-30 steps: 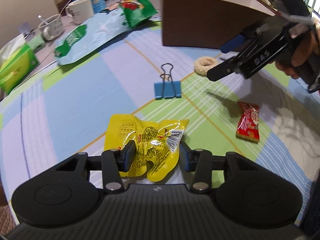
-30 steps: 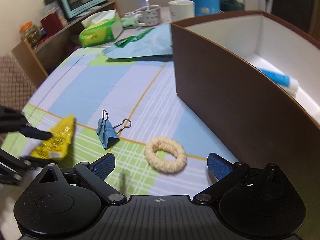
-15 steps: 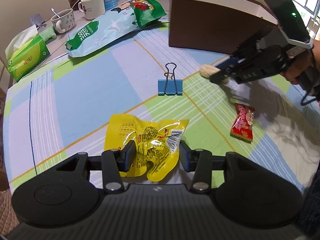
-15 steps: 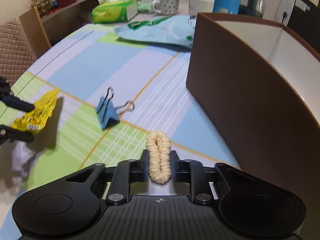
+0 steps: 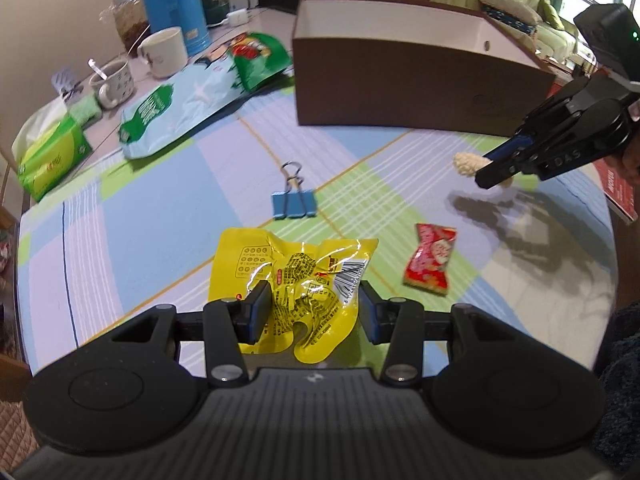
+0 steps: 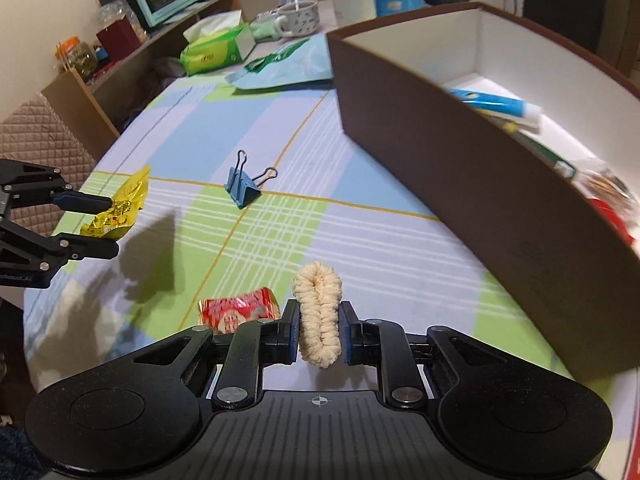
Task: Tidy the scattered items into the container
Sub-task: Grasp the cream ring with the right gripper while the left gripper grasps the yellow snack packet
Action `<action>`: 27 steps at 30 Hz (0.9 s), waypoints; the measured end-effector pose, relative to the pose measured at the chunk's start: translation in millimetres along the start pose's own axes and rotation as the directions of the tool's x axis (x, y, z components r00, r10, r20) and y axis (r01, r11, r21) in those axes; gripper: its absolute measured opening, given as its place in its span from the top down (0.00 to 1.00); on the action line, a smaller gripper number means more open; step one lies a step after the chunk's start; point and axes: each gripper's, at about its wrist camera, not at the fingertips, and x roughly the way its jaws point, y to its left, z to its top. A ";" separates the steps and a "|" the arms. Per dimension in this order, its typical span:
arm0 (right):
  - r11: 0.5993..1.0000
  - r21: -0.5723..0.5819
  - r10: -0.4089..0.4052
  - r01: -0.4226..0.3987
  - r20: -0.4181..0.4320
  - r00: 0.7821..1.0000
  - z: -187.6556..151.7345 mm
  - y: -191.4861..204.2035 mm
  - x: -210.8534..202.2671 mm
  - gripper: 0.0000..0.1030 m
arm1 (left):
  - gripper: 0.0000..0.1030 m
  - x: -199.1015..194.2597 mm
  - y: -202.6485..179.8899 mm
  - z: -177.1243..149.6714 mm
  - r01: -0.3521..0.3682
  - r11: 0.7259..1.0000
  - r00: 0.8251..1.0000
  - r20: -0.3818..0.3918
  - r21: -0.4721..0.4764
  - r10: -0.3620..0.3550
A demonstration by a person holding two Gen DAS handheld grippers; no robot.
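Brown box (image 6: 460, 168) contents show only from the right gripper (image 6: 319, 326) pinching the scrunchie (image 6: 318, 316); left gripper (image 5: 310, 314) grips the yellow packet (image 5: 296, 276).

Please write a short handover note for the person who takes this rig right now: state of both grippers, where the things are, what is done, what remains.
Left gripper: shut on the yellow packet, held above the cloth.
Right gripper: shut on the cream hair tie, lifted, close to the brown box.
Done: a blue tube and a few other items already lie in the box.
Left: drop both held items in, then collect the blue binder clip and the red candy wrapper from the tablecloth.
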 end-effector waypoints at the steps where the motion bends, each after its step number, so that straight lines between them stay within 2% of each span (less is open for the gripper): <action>1: 1.000 0.002 -0.002 0.002 0.006 1.000 -1.9 -1.7 -7.3 0.82 | 0.61 -1.5 -3.3 2.3 0.001 1.000 1.000 0.003 0.011 -0.001; 10: 0.999 -0.007 -0.049 0.050 0.068 0.996 -8.4 -24.0 -63.9 0.82 | 0.61 -10.7 -25.6 28.2 -0.009 0.996 0.999 0.036 0.091 0.006; 17: 0.996 0.031 -0.088 0.085 0.121 0.989 -4.4 -59.3 -106.0 0.82 | 0.61 -18.2 -38.2 58.0 -0.037 0.989 0.997 0.078 0.144 0.026; 27: 0.991 0.022 -0.135 0.133 0.189 0.973 31.5 -120.2 -161.8 0.82 | 0.61 -28.4 -45.5 125.9 -0.097 0.959 0.986 0.158 0.268 0.056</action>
